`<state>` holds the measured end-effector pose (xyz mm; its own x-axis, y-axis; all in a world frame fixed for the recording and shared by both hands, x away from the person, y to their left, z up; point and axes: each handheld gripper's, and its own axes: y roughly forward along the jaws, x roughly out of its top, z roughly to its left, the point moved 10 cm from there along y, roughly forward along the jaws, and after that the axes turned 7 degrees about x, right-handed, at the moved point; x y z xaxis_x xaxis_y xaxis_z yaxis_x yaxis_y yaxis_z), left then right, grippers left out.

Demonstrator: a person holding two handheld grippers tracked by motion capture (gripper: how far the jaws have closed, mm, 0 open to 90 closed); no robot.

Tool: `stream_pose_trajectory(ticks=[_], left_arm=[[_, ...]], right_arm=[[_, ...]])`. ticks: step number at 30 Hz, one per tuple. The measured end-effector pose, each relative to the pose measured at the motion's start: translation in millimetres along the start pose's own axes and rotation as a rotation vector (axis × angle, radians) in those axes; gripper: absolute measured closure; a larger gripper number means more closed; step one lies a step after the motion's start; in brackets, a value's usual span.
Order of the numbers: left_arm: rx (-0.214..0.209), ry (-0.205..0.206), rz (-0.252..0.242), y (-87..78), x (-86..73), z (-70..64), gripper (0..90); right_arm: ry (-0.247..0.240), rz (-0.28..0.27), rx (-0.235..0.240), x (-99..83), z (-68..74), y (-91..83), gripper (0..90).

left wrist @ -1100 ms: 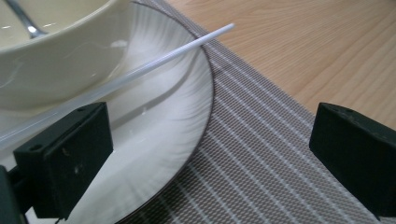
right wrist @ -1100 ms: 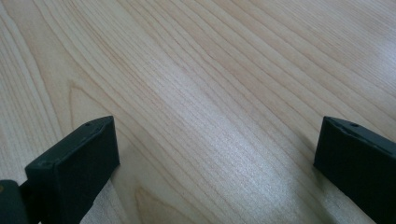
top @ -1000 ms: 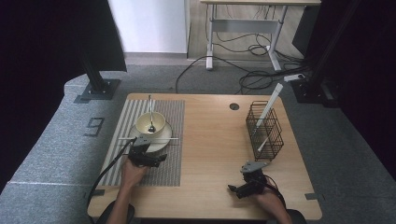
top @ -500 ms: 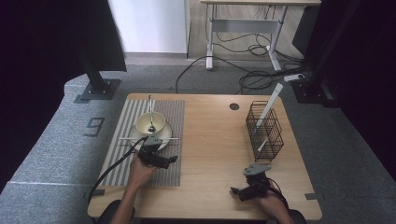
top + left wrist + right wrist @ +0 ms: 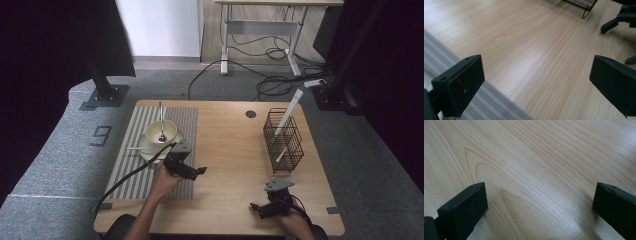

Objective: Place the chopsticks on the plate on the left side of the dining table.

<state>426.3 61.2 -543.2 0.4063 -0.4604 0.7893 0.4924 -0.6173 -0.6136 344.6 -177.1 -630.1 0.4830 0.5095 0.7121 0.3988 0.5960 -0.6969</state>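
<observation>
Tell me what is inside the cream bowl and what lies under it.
A metal spoon stands in the bowl. Under it is a saucer on the striped mat; the bowl's floor is hidden.

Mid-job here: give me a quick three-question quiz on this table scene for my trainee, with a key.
1. True or false: the left claw is shut on the spoon.
2. Where does the spoon rest? A) in the wire basket B) in the bowl C) flat on the bare wood
3. Fill in: the bowl stands on a plate on the striped ____.

Key
1. False: both the left claw and the right claw stand open and hold nothing.
2. B: the spoon leans in the bowl; the wire basket holds a white stick-like utensil.
3. Mat, on the left part of the table.
</observation>
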Motion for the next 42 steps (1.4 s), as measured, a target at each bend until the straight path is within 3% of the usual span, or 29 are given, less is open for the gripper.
stream_pose_trajectory(ticks=[4,22,31,37,42], left_arm=[[-0.001,0.027,0.007,3.6,11.8,-10.8,0.0],[-0.119,0.077,-0.025,17.7,73.0,-66.7,0.0],[-0.157,0.108,-0.037,24.3,91.7,-86.9,4.2],[-0.176,0.161,-0.037,32.6,103.8,-106.6,6.5],[-0.154,0.211,-0.050,40.0,116.2,-117.4,9.7]], right_arm=[[-0.001,0.000,-0.001,-0.3,0.1,-0.3,0.0],[-0.001,-0.001,-0.003,-0.3,0.0,-0.4,0.0],[0.002,-0.001,-0.004,-0.3,0.1,-0.5,0.0],[0.003,0.001,-0.002,-0.4,0.3,-0.6,0.0],[0.003,0.001,-0.002,-0.4,0.4,-0.5,0.0]])
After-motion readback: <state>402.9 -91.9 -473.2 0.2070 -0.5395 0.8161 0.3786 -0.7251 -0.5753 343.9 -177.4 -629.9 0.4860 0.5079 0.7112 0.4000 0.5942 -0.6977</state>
